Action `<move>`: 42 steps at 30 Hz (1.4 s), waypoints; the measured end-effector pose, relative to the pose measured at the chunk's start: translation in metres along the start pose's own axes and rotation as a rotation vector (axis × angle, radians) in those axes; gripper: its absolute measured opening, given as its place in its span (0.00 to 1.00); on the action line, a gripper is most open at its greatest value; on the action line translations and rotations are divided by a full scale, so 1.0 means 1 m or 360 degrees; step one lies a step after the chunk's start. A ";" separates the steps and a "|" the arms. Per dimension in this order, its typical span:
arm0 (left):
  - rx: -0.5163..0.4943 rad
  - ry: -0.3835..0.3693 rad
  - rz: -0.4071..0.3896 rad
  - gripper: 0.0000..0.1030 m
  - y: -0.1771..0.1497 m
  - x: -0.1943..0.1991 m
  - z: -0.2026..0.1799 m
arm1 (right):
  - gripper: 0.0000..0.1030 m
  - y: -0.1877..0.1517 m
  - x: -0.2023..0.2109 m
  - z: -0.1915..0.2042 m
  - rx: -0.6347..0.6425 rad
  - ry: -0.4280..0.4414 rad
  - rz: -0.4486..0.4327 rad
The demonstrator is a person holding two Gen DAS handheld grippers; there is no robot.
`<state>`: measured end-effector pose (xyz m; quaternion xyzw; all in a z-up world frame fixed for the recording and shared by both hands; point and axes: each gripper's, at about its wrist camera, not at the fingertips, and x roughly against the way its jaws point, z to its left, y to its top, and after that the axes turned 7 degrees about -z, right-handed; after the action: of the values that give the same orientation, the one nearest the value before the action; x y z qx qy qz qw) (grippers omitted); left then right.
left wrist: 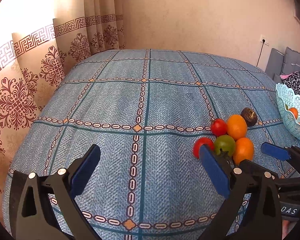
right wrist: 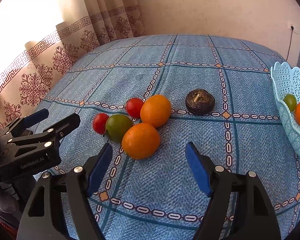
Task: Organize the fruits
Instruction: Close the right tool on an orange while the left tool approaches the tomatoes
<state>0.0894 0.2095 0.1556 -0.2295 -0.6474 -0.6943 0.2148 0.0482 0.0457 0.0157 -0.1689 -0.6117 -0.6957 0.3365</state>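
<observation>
A: Right claw (right wrist: 149, 167)?
B: Spread apart, empty. The near orange (right wrist: 141, 141) sits just ahead, slightly left of centre; roundish, no clear long axis.
A: The rest?
B: Green tomato (right wrist: 118, 127) touches its left, stem toward the claw. Dark brown fruit (right wrist: 200, 101) farther ahead, stem up. Basket (right wrist: 286, 92) far right.
A: Left claw (left wrist: 150, 168)?
B: Apart too; the cluster lies beyond its right finger, on the blue counter (left wrist: 130, 104).

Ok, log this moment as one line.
left gripper open, empty | right gripper open, near orange | six fruits on cloth | basket part-filled
</observation>
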 end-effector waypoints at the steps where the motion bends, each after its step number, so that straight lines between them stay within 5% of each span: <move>1: 0.0006 -0.0002 0.0000 0.97 0.000 0.000 0.001 | 0.63 0.000 -0.002 0.000 0.0008 0.0001 0.0010; 12: -0.0011 -0.0012 -0.0003 0.97 0.001 -0.001 0.001 | 0.41 0.005 -0.017 0.010 0.0064 0.0047 0.0035; 27: -0.0219 -0.0089 -0.0030 0.97 -0.001 0.002 -0.034 | 0.41 -0.006 0.009 -0.016 0.0039 -0.0036 -0.0023; 30: -0.0293 -0.0113 0.0002 0.85 -0.002 -0.002 -0.043 | 0.41 -0.009 0.015 -0.023 0.0038 -0.0058 -0.0036; 42: -0.0183 -0.0232 0.0149 0.70 0.005 -0.027 -0.038 | 0.41 -0.013 0.021 -0.027 0.0028 -0.0047 -0.0062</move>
<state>0.1129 0.1708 0.1413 -0.3213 -0.6090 -0.7010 0.1860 0.0291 0.0148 0.0150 -0.1642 -0.6259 -0.6942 0.3154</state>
